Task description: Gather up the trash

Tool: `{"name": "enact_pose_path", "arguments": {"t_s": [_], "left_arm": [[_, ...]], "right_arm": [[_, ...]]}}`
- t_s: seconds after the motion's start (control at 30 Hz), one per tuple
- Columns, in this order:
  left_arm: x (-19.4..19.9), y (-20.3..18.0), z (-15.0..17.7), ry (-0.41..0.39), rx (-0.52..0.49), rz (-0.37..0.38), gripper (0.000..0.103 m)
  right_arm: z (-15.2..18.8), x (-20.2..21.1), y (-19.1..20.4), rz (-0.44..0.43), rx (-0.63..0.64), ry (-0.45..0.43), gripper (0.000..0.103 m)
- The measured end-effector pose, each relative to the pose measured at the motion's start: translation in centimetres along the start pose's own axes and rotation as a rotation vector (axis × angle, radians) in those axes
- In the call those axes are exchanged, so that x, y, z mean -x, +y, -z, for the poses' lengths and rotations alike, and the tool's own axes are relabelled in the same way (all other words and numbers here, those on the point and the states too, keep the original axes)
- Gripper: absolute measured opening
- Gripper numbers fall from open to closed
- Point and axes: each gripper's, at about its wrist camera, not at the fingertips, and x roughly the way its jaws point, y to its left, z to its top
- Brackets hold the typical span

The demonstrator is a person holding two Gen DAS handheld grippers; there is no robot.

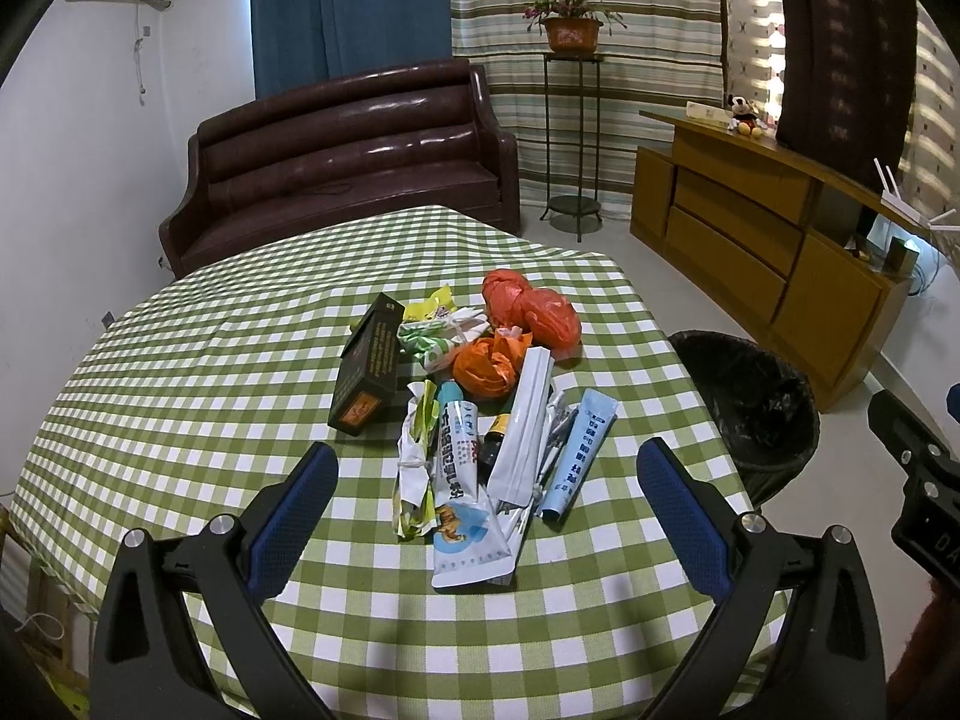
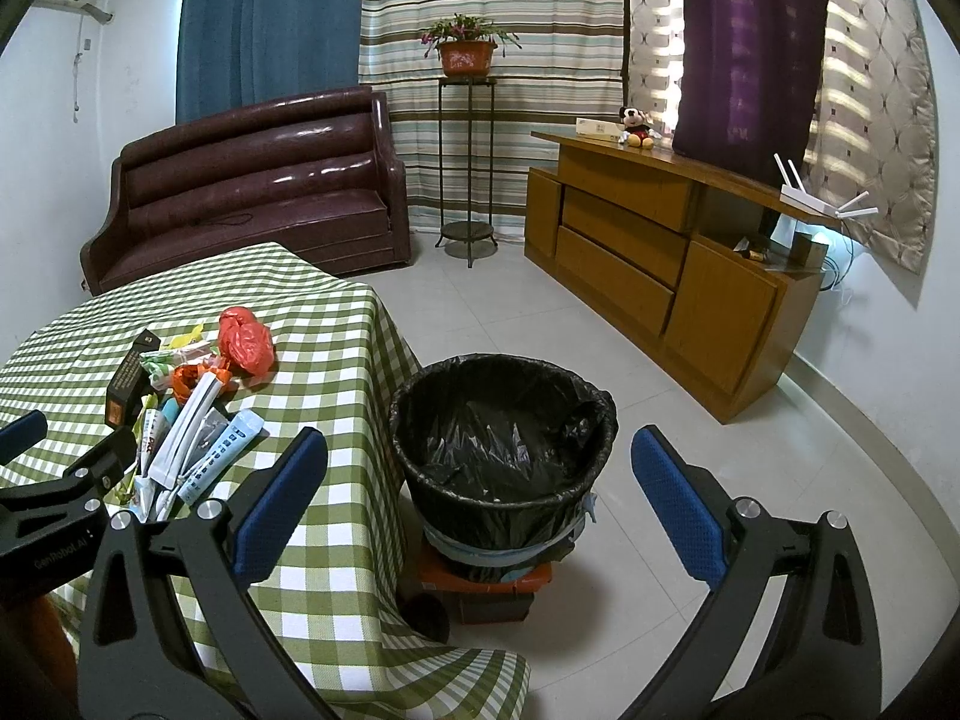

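A heap of trash lies on the green checked tablecloth point(image 1: 180, 372): a dark box point(image 1: 367, 373), red plastic bags point(image 1: 531, 311), an orange crumpled wrapper point(image 1: 485, 367), white pouches point(image 1: 521, 427) and a light blue tube point(image 1: 581, 453). My left gripper point(image 1: 487, 480) hangs open just above the near end of the heap, nothing between its blue pads. My right gripper point(image 2: 477, 468) is open too, held over the bin point(image 2: 503, 420), a black-lined basket standing beside the table's right edge. The heap point(image 2: 192, 414) shows at the left of the right wrist view.
The bin point(image 1: 747, 402) rests on a red and black box point(image 2: 486, 591) on the tiled floor. A brown sofa point(image 1: 354, 156) stands behind the table, a plant stand point(image 1: 573, 138) and a wooden sideboard point(image 1: 762, 252) to the right. The right gripper's body point(image 1: 918, 480) shows at the right edge.
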Motion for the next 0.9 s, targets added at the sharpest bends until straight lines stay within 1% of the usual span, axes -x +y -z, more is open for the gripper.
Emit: {"name": "enact_pose_path", "arguments": {"t_s": [0.9], "left_arm": [[-0.11,0.18,0.37,0.005,-0.002,0.001,0.098]], "right_arm": [[0.05,-0.05,-0.03,0.000,-0.001,0.001,0.099]]}}
